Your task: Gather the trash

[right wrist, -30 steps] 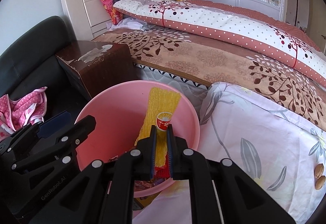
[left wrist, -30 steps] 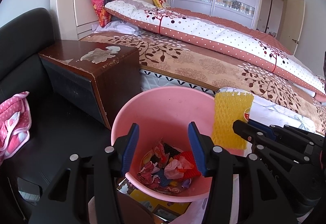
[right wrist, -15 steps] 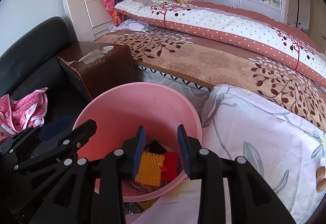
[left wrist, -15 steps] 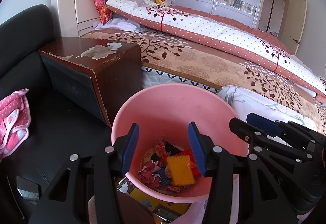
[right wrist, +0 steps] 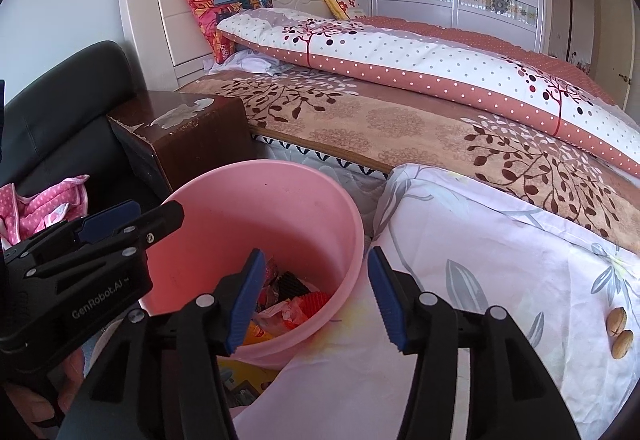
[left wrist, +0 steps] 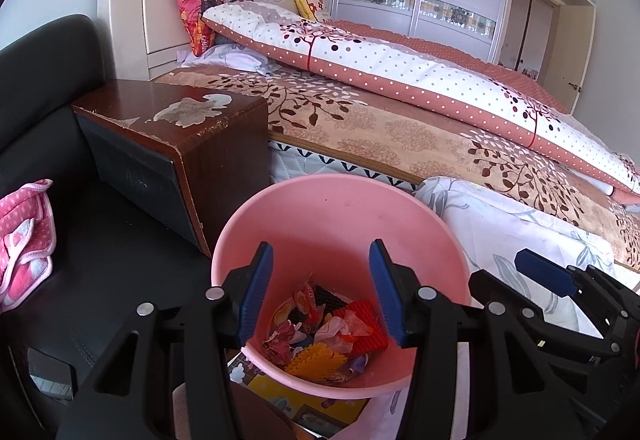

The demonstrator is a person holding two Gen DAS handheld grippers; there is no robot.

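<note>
A pink bucket (left wrist: pixel 328 207) stands beside the bed and holds several wrappers and a yellow foam net (left wrist: pixel 316 360). It also shows in the right wrist view (right wrist: pixel 256 199). My left gripper (left wrist: pixel 320 292) is open and empty over the bucket's near rim. My right gripper (right wrist: pixel 316 300) is open and empty over the bucket's right edge; it shows from the side in the left wrist view (left wrist: pixel 540 276). Two walnut-like shells (right wrist: pixel 618 332) lie on the floral sheet (right wrist: pixel 500 240) at the right.
A dark wooden nightstand (left wrist: pixel 180 135) stands left of the bucket, against the bed (left wrist: pixel 400 127). A black sofa (left wrist: pixel 44 79) holds a pink cloth (left wrist: pixel 24 236). A printed box (left wrist: pixel 300 400) lies under the bucket.
My right gripper opened and let go of the yellow foam net, which dropped into the bucket. The right gripper then drew back to the right and opened wider.
</note>
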